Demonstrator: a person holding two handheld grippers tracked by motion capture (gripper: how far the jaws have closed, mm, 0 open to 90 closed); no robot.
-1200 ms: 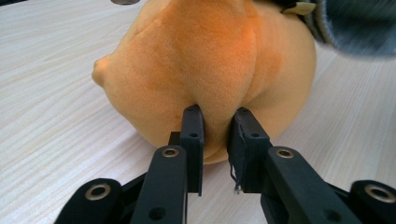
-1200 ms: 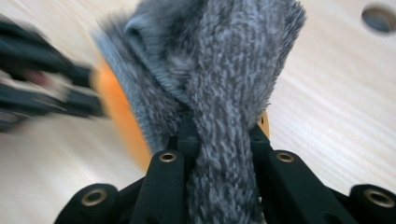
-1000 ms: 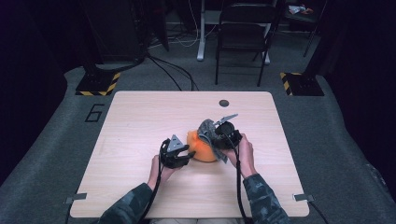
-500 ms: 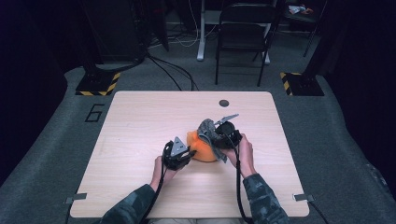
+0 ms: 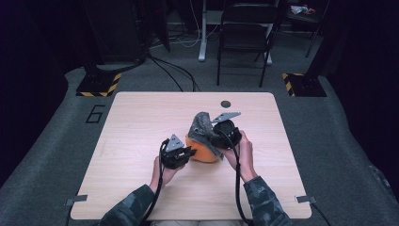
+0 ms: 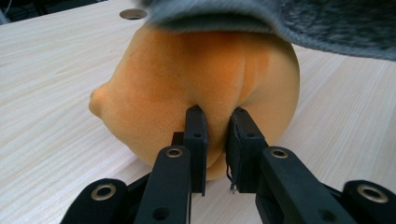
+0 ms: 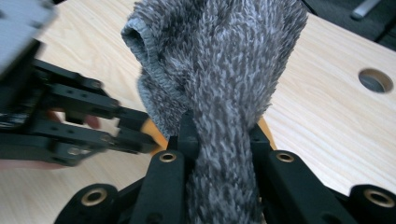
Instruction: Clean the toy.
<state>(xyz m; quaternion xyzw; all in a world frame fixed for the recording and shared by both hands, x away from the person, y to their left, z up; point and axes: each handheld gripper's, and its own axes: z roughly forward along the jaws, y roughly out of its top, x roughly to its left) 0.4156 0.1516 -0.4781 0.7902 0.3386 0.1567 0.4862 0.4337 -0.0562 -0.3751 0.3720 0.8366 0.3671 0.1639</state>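
Orange plush (image 6: 196, 88) is sitting at the centre of the table (image 5: 136, 122) in the high view, and it is taking up the middle of the left gripper view, where the left gripper (image 6: 218, 140) is pinching a small fold of its fabric, jaws drawn close together on the fuzz with only a narrow gap between them. A grey cloth (image 7: 224, 70), thick and shaggy, is hanging over the top of the plush; in the right gripper view it is rising through the centre of the frame, with the right gripper (image 7: 219, 135) clamped on it, jaws pressed into the pile on both sides. In the high view the cloth (image 5: 201, 126) is standing up in a peak just above the plush (image 5: 203, 151), with the right gripper (image 5: 220, 135) beside it and the left gripper (image 5: 184, 153) at the plush's lower left. As I judge it, the work is partway along: both grips are made and the cloth is lifted over the plush, but it is covering only the upper part, so draping or pulling it fully is still to come. The orange sides are lying bare in the left gripper view.
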